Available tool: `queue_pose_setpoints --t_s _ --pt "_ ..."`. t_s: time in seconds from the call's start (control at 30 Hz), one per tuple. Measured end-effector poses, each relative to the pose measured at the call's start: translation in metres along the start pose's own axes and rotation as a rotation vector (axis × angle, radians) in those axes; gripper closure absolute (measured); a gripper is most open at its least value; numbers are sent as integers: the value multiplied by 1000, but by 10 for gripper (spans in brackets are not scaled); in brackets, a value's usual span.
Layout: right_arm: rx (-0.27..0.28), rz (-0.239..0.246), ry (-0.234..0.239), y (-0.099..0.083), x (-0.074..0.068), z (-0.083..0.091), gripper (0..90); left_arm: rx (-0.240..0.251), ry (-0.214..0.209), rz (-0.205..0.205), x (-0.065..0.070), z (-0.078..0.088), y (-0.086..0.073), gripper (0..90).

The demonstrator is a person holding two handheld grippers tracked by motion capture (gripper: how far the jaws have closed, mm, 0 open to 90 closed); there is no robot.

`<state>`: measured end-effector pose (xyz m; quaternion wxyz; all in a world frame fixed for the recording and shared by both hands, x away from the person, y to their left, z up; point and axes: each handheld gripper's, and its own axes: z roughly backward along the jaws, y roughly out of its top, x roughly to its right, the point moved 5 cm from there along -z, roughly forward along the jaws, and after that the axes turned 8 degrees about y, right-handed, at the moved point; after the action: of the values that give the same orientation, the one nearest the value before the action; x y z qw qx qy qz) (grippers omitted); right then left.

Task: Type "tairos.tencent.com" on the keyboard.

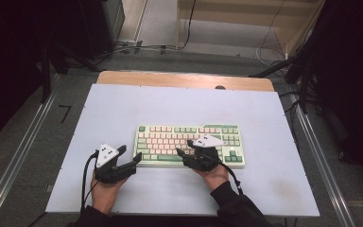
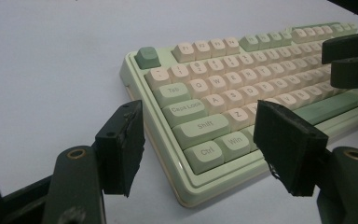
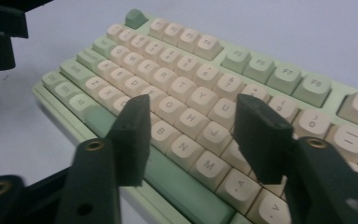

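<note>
We hold both grippers wide, empty: left gripper [image 1: 129, 157] beside the pastel green-and-cream mechanical keyboard [image 1: 189, 144], right gripper [image 1: 185, 148] over its keys, frame centre.

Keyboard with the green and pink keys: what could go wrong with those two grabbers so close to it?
The right gripper hangs open above the keyboard; coming down, its wide jaws could press several letter keys together. The left gripper is open at the keyboard's corner near the Ctrl key; a nudge there might slide the keyboard across the smooth white table.
</note>
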<state>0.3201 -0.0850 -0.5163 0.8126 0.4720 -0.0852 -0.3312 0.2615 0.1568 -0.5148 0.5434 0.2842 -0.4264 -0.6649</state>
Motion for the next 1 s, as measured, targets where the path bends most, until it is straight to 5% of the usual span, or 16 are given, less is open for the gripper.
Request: queue_pose_setpoints --t_s 0.3,0.67,0.9,1.0 --pt "-16 -47 -51 -8 11 9 231 -9 -44 -19 9 -12 5 379" --pt "13 -95 -133 -21 25 36 242 -31 -98 -40 24 -42 17 642" --pt "27 -132 -191 -32 36 58 264 -41 -161 -58 44 -61 32 876" --pt "31 -147 -211 -36 38 64 267 -53 -174 -83 53 -68 34 900"
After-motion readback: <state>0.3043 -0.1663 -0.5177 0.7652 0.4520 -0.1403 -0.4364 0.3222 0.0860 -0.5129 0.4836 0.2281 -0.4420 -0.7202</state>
